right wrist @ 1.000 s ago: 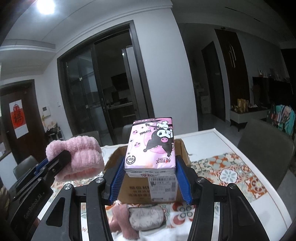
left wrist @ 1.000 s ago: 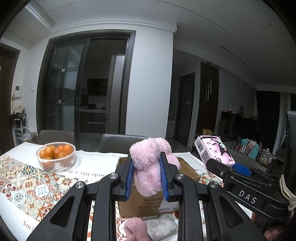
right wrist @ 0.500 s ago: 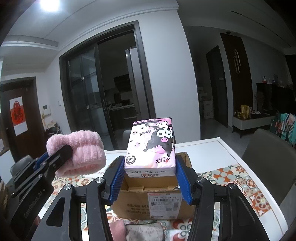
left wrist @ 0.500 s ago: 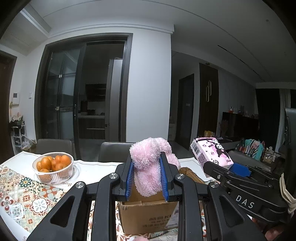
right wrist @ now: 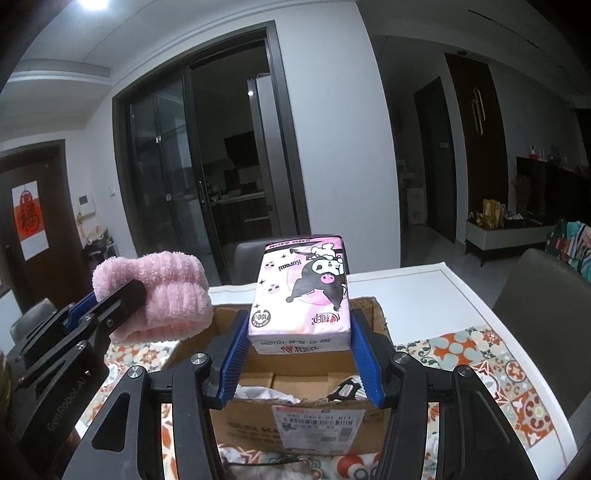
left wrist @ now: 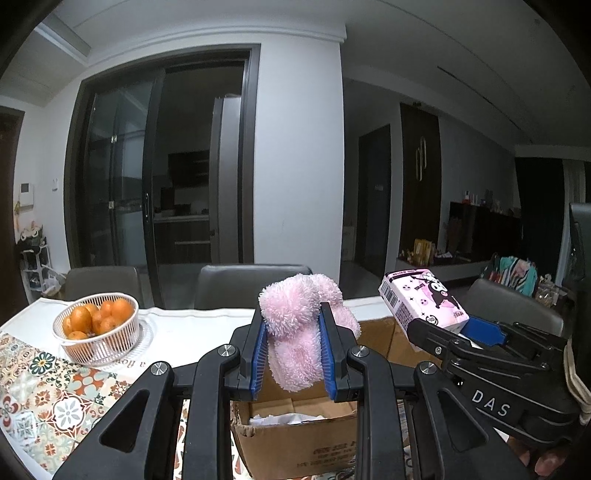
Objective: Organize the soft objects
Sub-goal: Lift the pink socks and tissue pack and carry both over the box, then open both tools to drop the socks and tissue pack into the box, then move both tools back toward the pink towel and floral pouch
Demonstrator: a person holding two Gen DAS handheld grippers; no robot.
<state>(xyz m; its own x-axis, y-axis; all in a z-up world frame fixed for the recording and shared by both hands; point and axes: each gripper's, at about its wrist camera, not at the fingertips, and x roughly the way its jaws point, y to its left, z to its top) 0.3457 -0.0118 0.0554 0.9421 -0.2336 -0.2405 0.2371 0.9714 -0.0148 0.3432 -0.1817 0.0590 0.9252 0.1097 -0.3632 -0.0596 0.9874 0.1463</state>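
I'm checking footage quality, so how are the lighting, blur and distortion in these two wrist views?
Left wrist view: dim but sharp, door frames bow from fisheye, black corners. Right wrist view: ceiling light glares top left, tissue pack print readable, fluffy pink cloth crisp.

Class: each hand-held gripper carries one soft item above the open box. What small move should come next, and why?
Probably lower both a little further. The left hand-held gripper clamps the pink sock and the right the tissue pack, both above the box rim, so releasing now would drop them.
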